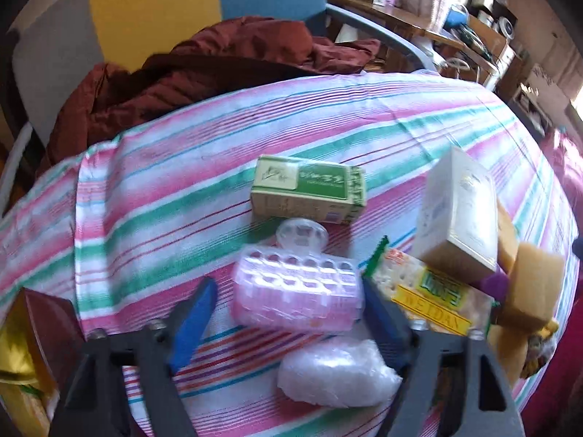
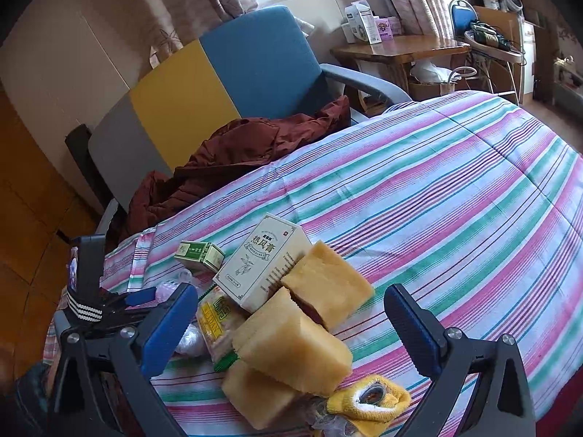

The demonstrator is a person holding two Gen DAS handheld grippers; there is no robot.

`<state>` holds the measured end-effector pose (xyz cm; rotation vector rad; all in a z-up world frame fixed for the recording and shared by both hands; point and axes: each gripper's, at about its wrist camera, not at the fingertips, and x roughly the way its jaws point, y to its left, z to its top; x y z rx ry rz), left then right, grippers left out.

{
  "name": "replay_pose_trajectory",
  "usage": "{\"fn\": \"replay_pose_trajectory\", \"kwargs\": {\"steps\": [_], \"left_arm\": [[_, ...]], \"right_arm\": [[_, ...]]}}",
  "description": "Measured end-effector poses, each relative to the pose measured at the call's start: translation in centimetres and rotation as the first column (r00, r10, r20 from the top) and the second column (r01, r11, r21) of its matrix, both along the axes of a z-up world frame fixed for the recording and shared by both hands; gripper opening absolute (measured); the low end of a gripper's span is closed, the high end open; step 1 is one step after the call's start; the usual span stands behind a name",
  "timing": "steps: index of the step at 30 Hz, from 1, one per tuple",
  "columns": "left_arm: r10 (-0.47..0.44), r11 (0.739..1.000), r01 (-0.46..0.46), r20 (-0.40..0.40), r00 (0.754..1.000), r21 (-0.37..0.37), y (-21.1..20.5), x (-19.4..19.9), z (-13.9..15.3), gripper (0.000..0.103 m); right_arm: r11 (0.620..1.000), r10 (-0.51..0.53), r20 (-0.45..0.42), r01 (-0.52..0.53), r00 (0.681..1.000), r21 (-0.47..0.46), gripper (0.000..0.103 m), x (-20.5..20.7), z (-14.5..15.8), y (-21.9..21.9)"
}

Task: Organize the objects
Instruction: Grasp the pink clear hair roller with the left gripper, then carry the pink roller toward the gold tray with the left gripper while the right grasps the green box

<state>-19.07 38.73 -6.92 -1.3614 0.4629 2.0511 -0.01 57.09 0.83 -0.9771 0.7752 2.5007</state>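
Pink, see-through plastic marks the tray (image 1: 297, 291) that lies between the blue fingers (image 1: 195, 322) of the left gripper (image 1: 291, 313). The jaws stand apart, one on each side of it, and the pads do not press on it. A small clear plastic piece (image 1: 301, 233) lies at the tray's 12 o'clock, touching it, and a green box (image 1: 309, 195) lies beyond that. A white crinkled bag (image 1: 337, 373) sits at the tray's 6 o'clock. At its 3 o'clock is a yellow cracker packet (image 1: 433, 293), and a cream box (image 1: 457, 215) leans over the packet at about 2 o'clock. All of this rests on a striped cloth (image 1: 182, 189).

The right gripper (image 2: 291, 324) has its jaws wide open and hovers over three yellow sponge blocks (image 2: 295, 342), holding nothing. The sponges are piled touching one another; the far one (image 2: 328, 280) lies against the cream box (image 2: 262, 258) at its 10 o'clock. A yellow glove (image 2: 368, 400) lies at the pile's 5 o'clock. The green box (image 2: 198, 253) sits at 10 o'clock of the cream box. A brown jacket (image 2: 237, 145) is heaped on a chair (image 2: 255, 58) at 12 o'clock, beyond the cloth's edge.
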Motion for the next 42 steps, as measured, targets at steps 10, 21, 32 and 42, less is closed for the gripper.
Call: {"fn": "replay_pose_trajectory", "kwargs": {"steps": [10, 21, 32, 42], "left_arm": [[0.095, 0.995, -0.096, 0.021, 0.995, 0.017, -3.7, 0.3, -0.5, 0.068], [0.120, 0.989, -0.115, -0.044, 0.992, 0.096, -5.1, 3.0, 1.5, 0.067], [0.186, 0.954, -0.148, -0.129, 0.974, 0.260, -13.7, 9.1, 7.5, 0.067], [0.282, 0.903, -0.240, -0.071, 0.957, 0.357, -21.5, 10.7, 7.9, 0.067]], "right_arm": [[1.000, 0.006, -0.002, -0.006, 1.000, 0.001, 0.103, 0.0, 0.1, -0.1], [1.000, -0.005, 0.014, 0.005, 1.000, 0.003, 0.103, -0.1, -0.3, 0.3], [0.992, 0.124, -0.024, -0.124, 0.992, 0.022, 0.103, -2.0, 1.6, -3.1], [0.967, 0.246, 0.187, -0.253, 0.951, 0.012, 0.101, -16.5, -0.8, -10.4]]}}
